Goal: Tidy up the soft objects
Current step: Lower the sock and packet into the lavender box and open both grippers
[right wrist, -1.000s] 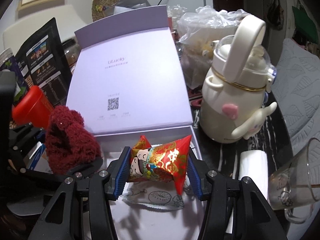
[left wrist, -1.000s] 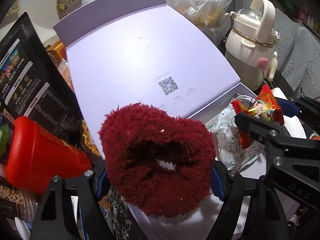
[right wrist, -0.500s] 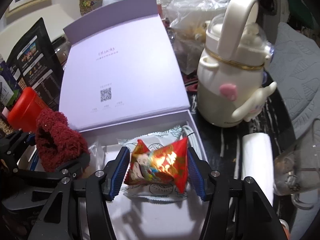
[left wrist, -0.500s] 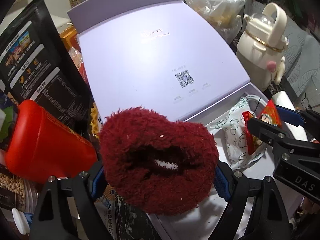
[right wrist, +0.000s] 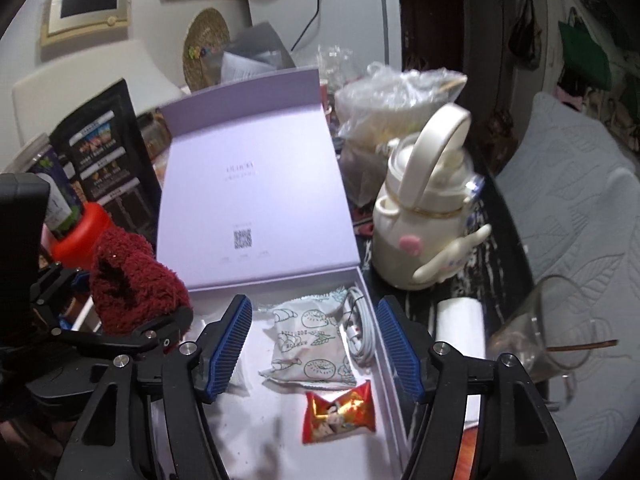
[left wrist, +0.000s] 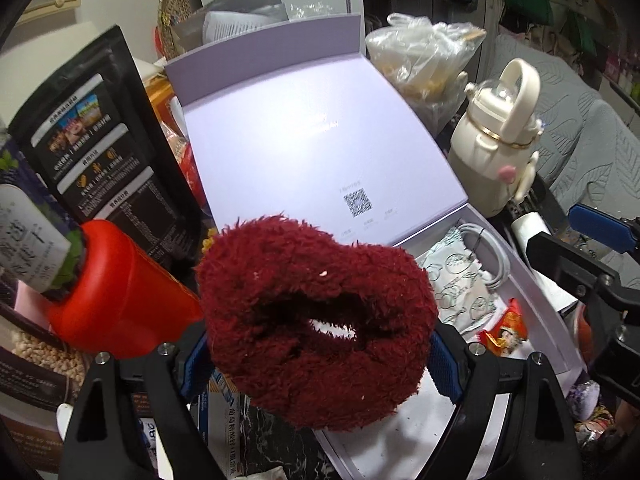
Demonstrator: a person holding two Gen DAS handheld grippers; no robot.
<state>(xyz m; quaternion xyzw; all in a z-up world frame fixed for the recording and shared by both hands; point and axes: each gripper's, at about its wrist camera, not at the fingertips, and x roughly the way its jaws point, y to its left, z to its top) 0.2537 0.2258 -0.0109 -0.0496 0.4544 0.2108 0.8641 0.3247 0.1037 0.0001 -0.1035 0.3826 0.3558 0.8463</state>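
Observation:
My left gripper (left wrist: 318, 354) is shut on a fluffy dark red sock (left wrist: 316, 300), held at the left edge of the open lilac box (left wrist: 532, 280). The sock also shows in the right wrist view (right wrist: 134, 280). My right gripper (right wrist: 314, 346) is open and empty above the box (right wrist: 376, 308). A red foil snack packet (right wrist: 340, 414) lies on the box floor below it, next to a white printed packet (right wrist: 308, 344) and a white cable (right wrist: 360, 328). The red packet also shows in the left wrist view (left wrist: 504, 330).
The raised box lid (right wrist: 252, 196) stands behind. A cream kettle-shaped bottle (right wrist: 428, 216), a white roll (right wrist: 460, 320) and a glass mug (right wrist: 548, 336) stand right of the box. A red-capped bottle (left wrist: 108, 288) and a black pouch (left wrist: 104, 156) stand on the left.
My right gripper opened and let go of the red foil packet, which now lies on the box floor. Both grippers pulled back and up. The left still holds the sock.

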